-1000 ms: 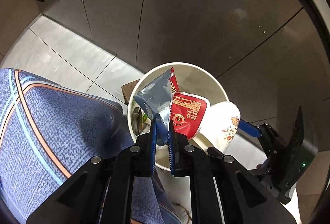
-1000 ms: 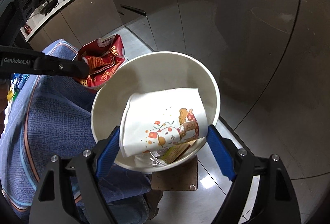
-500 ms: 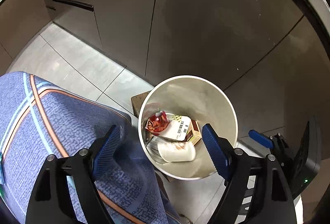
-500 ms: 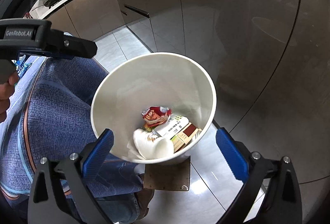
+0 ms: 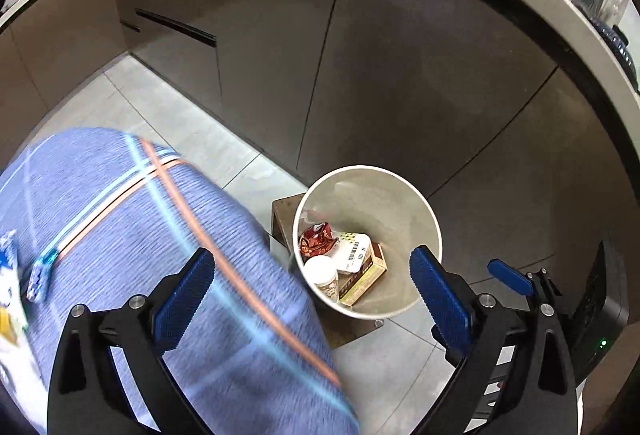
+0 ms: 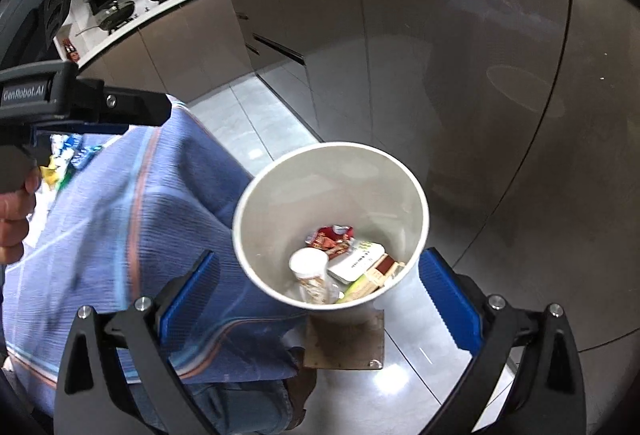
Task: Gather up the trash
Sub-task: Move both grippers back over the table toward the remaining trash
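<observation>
Lying now in the round white plastic bin (image 5: 424,223), the crumpled red snack wrapper (image 5: 316,239) and white printed paper cup (image 6: 309,267) are collected. Both the left hand-held gripper (image 5: 312,299) and right hand-held gripper (image 6: 316,299) gape empty (a second ago each carried one), so more trash comes next.

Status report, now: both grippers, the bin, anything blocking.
Left gripper open, empty. Right gripper open, empty. White bin upright on floor; red wrapper, paper cup and cartons inside. Nothing blocks the bin mouth.

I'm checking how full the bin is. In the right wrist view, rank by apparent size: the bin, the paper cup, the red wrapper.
1. white bin
2. and 3. paper cup and red wrapper: these look alike, both partly hidden, so unranked.
</observation>
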`<action>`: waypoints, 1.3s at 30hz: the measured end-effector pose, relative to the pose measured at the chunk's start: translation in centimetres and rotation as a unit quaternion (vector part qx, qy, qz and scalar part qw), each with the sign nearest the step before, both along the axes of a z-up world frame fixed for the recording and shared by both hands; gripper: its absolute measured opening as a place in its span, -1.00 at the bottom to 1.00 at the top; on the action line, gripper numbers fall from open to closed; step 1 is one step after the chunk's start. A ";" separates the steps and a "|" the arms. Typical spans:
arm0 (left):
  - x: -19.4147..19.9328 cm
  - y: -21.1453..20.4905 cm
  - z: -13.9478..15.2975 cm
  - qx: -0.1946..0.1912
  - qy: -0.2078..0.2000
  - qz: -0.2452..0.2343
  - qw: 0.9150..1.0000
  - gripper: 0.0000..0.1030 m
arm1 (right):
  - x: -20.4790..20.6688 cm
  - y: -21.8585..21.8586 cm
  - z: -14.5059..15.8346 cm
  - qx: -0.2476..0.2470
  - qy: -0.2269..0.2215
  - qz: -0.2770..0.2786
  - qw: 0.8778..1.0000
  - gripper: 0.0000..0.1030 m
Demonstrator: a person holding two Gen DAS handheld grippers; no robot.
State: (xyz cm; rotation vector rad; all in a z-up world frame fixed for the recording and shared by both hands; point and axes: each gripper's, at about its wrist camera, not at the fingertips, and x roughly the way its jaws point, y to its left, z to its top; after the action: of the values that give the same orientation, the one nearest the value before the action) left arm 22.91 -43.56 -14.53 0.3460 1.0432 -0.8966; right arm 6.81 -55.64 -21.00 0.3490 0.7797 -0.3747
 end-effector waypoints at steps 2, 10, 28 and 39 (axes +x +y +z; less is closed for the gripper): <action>-0.2 1.6 0.8 -0.007 -0.004 0.010 1.000 0.83 | 0.0 1.2 1.1 -0.004 -0.008 0.010 1.000 0.93; -1.2 10.3 3.4 -0.017 -0.021 0.073 0.997 0.83 | 0.8 6.4 4.5 -0.018 -0.031 0.057 0.998 0.93; 0.2 35.1 0.4 0.001 0.005 0.267 0.964 0.83 | 7.8 19.6 6.0 -0.002 -0.018 0.215 0.976 0.93; 2.4 41.7 0.4 -0.023 0.011 0.286 0.958 0.71 | 14.8 27.7 5.5 0.025 -0.005 0.298 0.954 0.60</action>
State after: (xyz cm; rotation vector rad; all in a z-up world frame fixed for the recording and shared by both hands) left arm 25.33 -1.87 -14.10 -0.0139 1.0627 -0.4009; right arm 21.63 -27.90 -15.54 0.1490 0.8461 0.2146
